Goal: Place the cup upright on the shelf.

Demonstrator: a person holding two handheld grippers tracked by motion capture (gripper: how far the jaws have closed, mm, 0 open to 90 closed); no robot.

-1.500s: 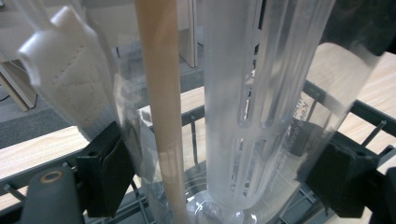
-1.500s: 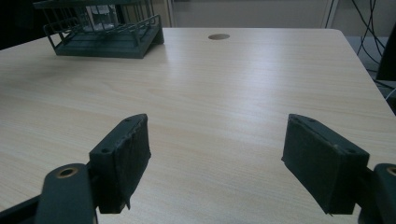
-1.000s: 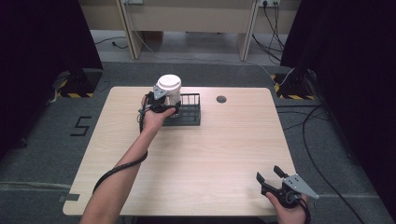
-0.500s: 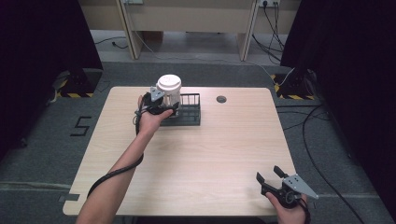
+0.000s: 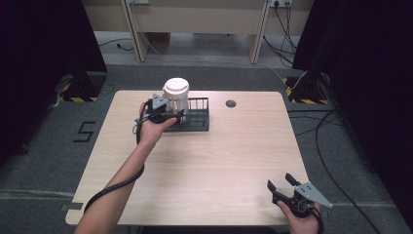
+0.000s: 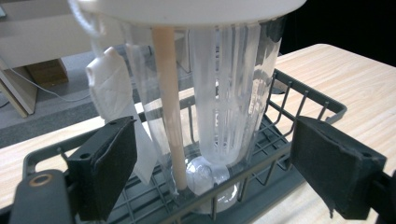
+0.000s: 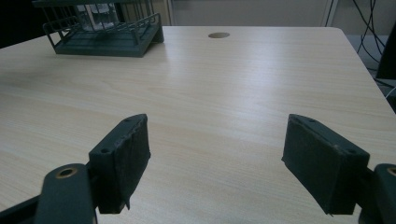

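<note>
Clear plastic cup [image 6: 233, 93] with a white lid [image 5: 176, 89] stands upright in the left end of the dark wire rack [image 5: 197, 117] near the table's [image 5: 204, 165] far edge, with the left gripper [image 6: 212, 172] spread wide on either side of its base, pads apart from the wall. Far to the right, at the near edge, the right gripper [image 5: 282, 184] is also spread wide, grasping nothing.

Wooden table [image 5: 204, 161] bearing dark wire rack [image 5: 197, 121]

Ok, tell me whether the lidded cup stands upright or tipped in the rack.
Upright: the cup stands on the wire rack, lid on top.
</note>
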